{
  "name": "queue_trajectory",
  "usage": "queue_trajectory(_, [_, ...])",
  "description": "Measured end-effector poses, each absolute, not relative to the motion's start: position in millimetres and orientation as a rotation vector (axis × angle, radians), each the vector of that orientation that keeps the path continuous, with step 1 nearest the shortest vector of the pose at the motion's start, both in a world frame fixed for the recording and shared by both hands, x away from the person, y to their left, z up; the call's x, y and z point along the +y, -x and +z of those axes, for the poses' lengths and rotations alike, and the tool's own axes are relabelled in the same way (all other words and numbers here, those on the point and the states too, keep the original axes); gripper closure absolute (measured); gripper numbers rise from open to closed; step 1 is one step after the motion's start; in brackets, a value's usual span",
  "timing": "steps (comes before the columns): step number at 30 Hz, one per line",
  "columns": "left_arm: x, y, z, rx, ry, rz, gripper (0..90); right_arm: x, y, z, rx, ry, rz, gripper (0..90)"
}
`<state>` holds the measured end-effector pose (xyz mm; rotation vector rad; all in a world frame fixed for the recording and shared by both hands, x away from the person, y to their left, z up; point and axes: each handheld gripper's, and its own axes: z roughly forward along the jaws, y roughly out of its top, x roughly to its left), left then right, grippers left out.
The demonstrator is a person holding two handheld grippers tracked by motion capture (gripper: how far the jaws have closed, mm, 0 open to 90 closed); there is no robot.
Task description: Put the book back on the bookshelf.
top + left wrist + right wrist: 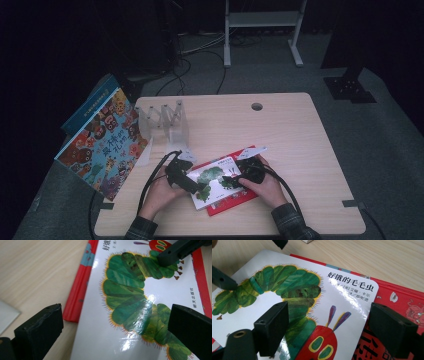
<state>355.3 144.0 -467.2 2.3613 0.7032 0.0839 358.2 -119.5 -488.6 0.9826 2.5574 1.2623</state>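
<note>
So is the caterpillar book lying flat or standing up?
Flat. The caterpillar book lies cover-up on the red book, with both open claws hovering over it.

A: What's crowding the caterpillar book [215,182]?
B: Clear plastic rack [167,122] is standing behind-left of it, big monster book [102,142] overhanging farther left.
A: Free room?
B: Bare table [300,145] is lying open right of it and behind.

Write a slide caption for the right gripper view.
Open right gripper poised over the white caterpillar book lying on a red book.
</note>
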Motion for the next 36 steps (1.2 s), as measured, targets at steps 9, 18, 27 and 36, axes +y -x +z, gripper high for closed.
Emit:
queue_trajectory(9, [135.7, -353.1, -474.0, 0.692, -2.364, 0.046, 0.0, -130.0, -342.2, -481.5, 2.565, -0.944, 1.185, 20.2])
queue_trajectory(18, [136.5, -351.7, -474.3, 0.708, -2.358, 0.049, 0.0, -151.8, -309.7, -479.9, 2.540, -0.959, 1.162, 21.6])
queue_trajectory(27, [139.9, -352.2, -475.3, 0.734, -2.352, 0.021, 0.0, -145.7, -296.2, -488.5, 2.503, -0.947, 1.112, 21.3])
queue_trajectory(36, [140.9, -352.1, -475.9, 0.756, -2.347, -0.001, 0.0, -140.5, -301.5, -490.0, 2.483, -0.947, 1.068, 13.8])
